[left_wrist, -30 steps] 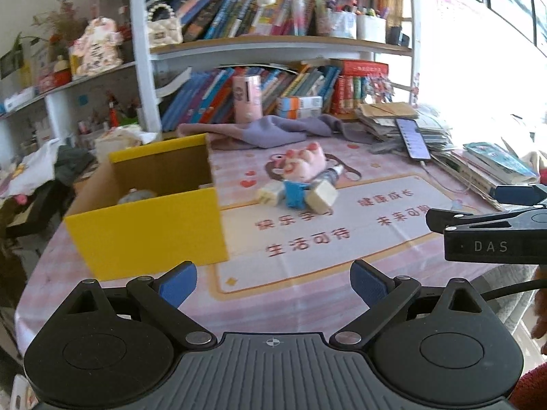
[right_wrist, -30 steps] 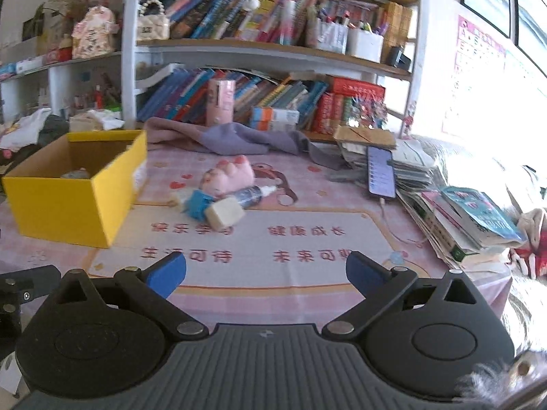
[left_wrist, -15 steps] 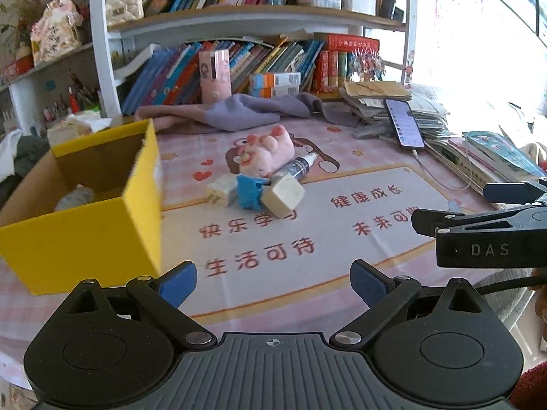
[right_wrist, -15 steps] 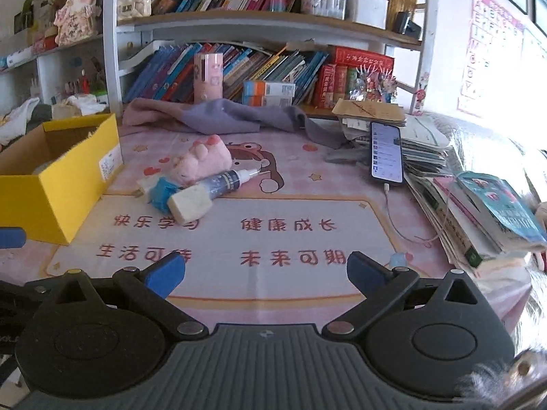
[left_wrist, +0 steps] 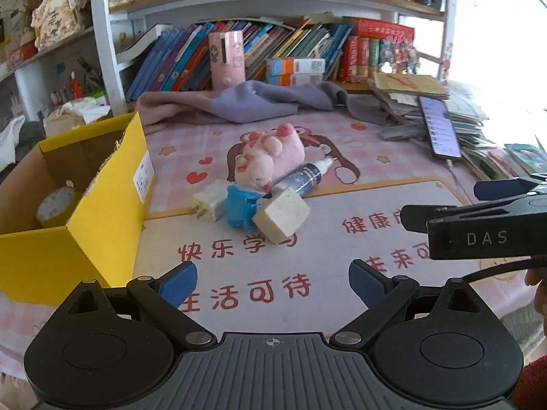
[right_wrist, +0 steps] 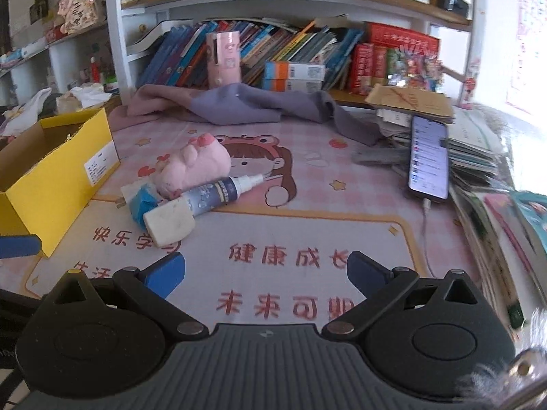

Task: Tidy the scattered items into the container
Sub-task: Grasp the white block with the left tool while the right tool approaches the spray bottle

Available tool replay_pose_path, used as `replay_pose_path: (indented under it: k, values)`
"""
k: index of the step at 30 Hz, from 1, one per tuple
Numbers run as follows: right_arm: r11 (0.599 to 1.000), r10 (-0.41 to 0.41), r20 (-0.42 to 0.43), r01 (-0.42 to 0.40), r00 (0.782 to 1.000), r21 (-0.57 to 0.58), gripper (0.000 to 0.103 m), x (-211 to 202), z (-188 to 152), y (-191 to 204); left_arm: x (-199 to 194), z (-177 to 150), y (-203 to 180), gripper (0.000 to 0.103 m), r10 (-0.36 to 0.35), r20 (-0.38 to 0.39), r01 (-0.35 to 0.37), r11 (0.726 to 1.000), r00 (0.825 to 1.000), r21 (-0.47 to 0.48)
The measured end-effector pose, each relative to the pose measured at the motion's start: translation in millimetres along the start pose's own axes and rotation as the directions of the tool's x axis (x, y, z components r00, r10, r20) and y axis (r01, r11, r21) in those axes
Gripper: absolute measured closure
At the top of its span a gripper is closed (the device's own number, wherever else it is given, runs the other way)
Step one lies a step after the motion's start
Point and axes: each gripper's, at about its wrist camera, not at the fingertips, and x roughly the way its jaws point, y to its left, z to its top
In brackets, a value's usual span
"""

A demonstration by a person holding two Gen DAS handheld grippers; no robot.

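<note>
At the bottom of the left wrist view the left gripper [left_wrist: 272, 282] shows ribbed grey plastic and black linkage arms, its blue-padded jaws spread wide and empty above the worktop [left_wrist: 342, 307], which is covered by a smooth pink mat printed with red characters. The right gripper [right_wrist: 266, 273] sits the same way at the bottom of its own view, jaws wide apart with nothing between them; in the left view its black body marked "DAS" juts in from the right edge.

Mid-frame lies a touching cluster: a chalky cream block [left_wrist: 281, 219], a blue block [left_wrist: 241, 206], a white plug adapter [left_wrist: 209, 199], a slim bottle with a white nozzle [left_wrist: 307, 176] and a soft pink plush pig [left_wrist: 270, 157] resting on top of them.

At the left edge stands the yellow cardboard box [left_wrist: 102, 212], open-topped; only the left view looks inside, where a roll of tape [left_wrist: 54, 205] lies. The right view shows just its outer wall [right_wrist: 51, 184].

Farther back, a rumpled purple cloth [left_wrist: 259, 102], a smartphone [right_wrist: 429, 160] on stacked papers at the right, and shelves of books [right_wrist: 273, 54].
</note>
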Motion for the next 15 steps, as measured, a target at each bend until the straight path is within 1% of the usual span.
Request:
replay_pose_path:
  k: [5, 10, 12, 14, 15]
  values:
    - [0.999, 0.046, -0.009, -0.046, 0.999, -0.006, 0.001, 23, 15, -10, 14, 11, -5, 0.007, 0.032, -0.011, -0.032, 0.999, 0.999, -0.007]
    - [0.996, 0.083, -0.031, -0.084, 0.996, -0.006, 0.001, 44, 27, -17, 29, 20, -8, 0.010, 0.037, -0.039, -0.037, 0.999, 0.999, -0.007]
    - [0.996, 0.093, -0.038, -0.093, 0.995, 0.000, 0.001, 52, 32, -20, 35, 23, -9, 0.014, 0.033, -0.050, -0.033, 0.999, 0.998, -0.006]
    - [0.995, 0.097, -0.044, -0.097, 0.994, 0.007, 0.001, 59, 35, -23, 41, 26, -10, 0.021, 0.026, -0.065, -0.026, 1.000, 0.998, -0.006]
    - [0.995, 0.099, -0.048, -0.099, 0.994, 0.011, 0.001, 62, 36, -24, 45, 27, -10, 0.022, 0.025, -0.073, -0.025, 1.000, 0.997, -0.006]
